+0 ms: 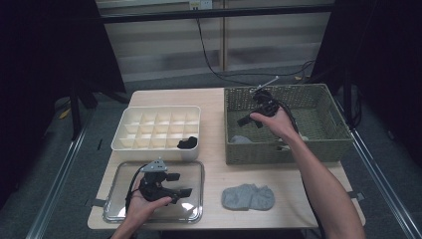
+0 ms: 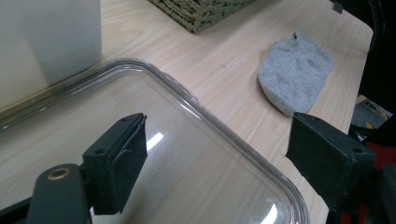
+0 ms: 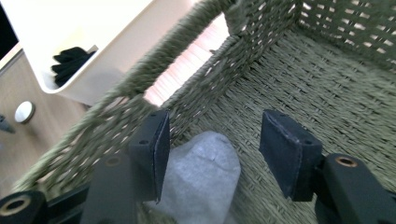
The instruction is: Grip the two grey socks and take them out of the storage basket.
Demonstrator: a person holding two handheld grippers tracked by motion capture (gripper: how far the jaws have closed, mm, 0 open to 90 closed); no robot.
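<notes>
Inside the wicker basket [image 3: 299, 88], at its near left corner, a pale grey sock [image 3: 205, 172] lies on the woven floor against the wall. My right gripper [image 3: 212, 149] reaches into the basket just above that sock; the sock shows between and below the two black jaws. Those jaws stand partly open, neither pad pressing on the fabric, and they hold nothing. From the high view, my right hand [image 1: 276, 122] hangs over the basket's [image 1: 328, 144] middle, with the sock [image 1: 240, 140] a grey patch by the near left wall. Left of the basket, a white divided box [image 1: 157, 147] holds a black sock [image 1: 188, 144] in its near right compartment. Nearer me than the basket, a second grey sock [image 1: 248, 197] lies flat on the table [image 1: 214, 164]. Further left of the basket, my left gripper [image 2: 215, 154] hovers wide open and empty over a clear plastic tray [image 2: 261, 186]; its view shows that flat grey sock [image 2: 294, 74] close up beyond the tray's rim.
</notes>
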